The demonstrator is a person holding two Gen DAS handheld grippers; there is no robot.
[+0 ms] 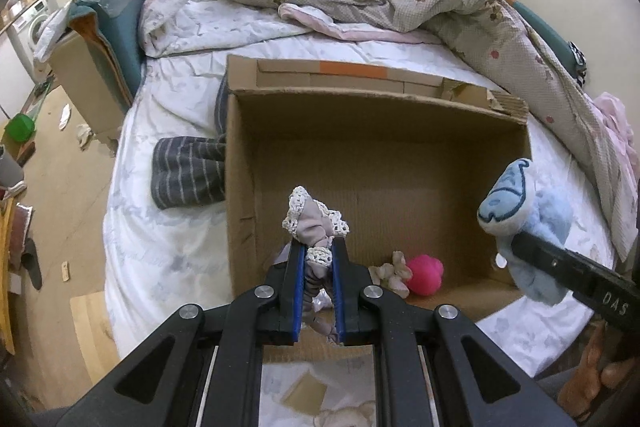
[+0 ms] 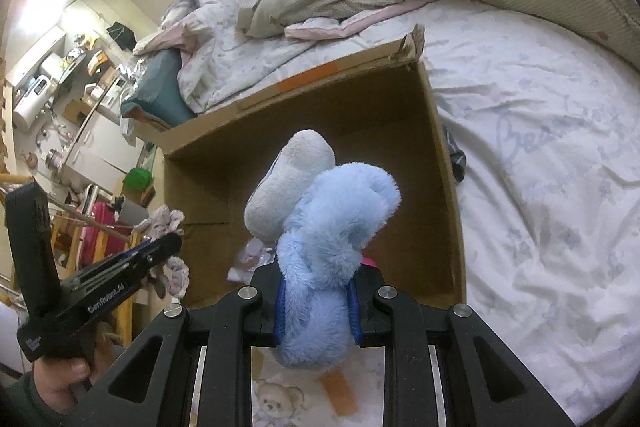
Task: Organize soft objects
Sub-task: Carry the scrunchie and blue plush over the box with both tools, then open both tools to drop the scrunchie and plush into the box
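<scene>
Soft toy [image 2: 320,247], pale blue plush with a smooth grey-white part on top, sits pinched between your right claw [image 2: 318,311] pads, held above the near right corner of the cardboard box [image 1: 400,131]. Your left claw [image 1: 316,291] is clamped on a scrunchie [image 1: 314,223]: gathered grey-lilac cloth, white crochet edging, bunched over the box's near wall. Box is corrugated, open-topped, torn at one far corner, resting on the bed [image 1: 168,251] with its wrinkled white sheet. On the box floor: a round pink ball [image 1: 426,273] beside a pale fabric flower [image 1: 392,273]. A striped grey cloth [image 1: 186,171] lies against the box's left wall. Both claws angle forward and down.
</scene>
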